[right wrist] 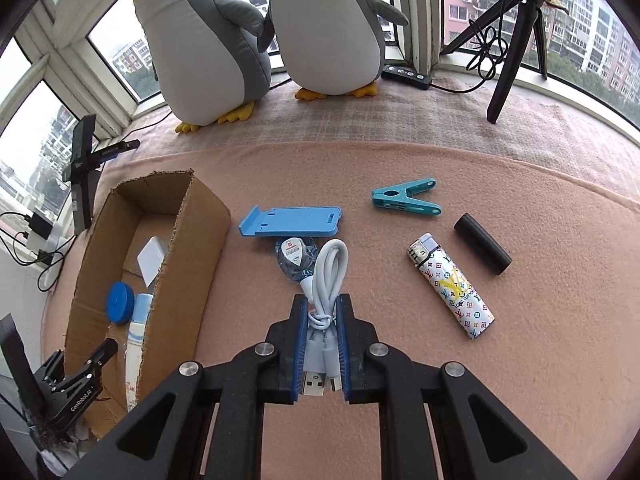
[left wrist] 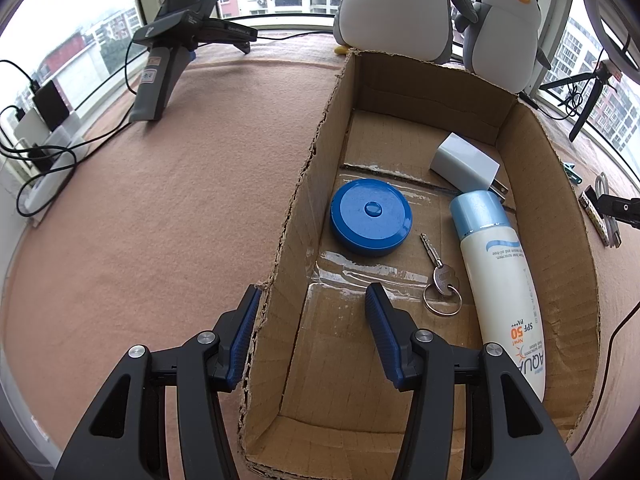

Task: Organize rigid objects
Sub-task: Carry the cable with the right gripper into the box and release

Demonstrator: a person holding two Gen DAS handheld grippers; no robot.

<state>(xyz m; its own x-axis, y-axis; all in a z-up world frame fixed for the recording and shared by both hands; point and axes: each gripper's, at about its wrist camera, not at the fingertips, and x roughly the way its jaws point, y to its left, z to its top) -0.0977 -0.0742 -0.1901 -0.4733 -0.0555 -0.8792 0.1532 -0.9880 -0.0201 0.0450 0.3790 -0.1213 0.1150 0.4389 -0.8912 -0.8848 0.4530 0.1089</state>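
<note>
A cardboard box (left wrist: 304,184) (right wrist: 192,240) holds a blue round case (left wrist: 370,216), a white charger plug (left wrist: 466,162), a sunscreen bottle (left wrist: 500,272) and a key on a ring (left wrist: 440,280). My left gripper (left wrist: 312,312) is open, its fingers astride the box's left wall, holding nothing. My right gripper (right wrist: 322,312) is shut on a bundled white USB cable (right wrist: 326,280) over the pink cloth, right of the box. Beyond it lie a blue phone stand (right wrist: 292,222), a small wrapped item (right wrist: 294,260), a teal clothes peg (right wrist: 404,198), a patterned lighter (right wrist: 450,286) and a black cylinder (right wrist: 482,248).
Two plush penguins (right wrist: 320,24) stand at the window behind the cloth. A black tripod (right wrist: 516,40) stands at the back right, a dark stand (left wrist: 168,56) with cables at the left. The left gripper's body (right wrist: 76,384) shows at the box's near end.
</note>
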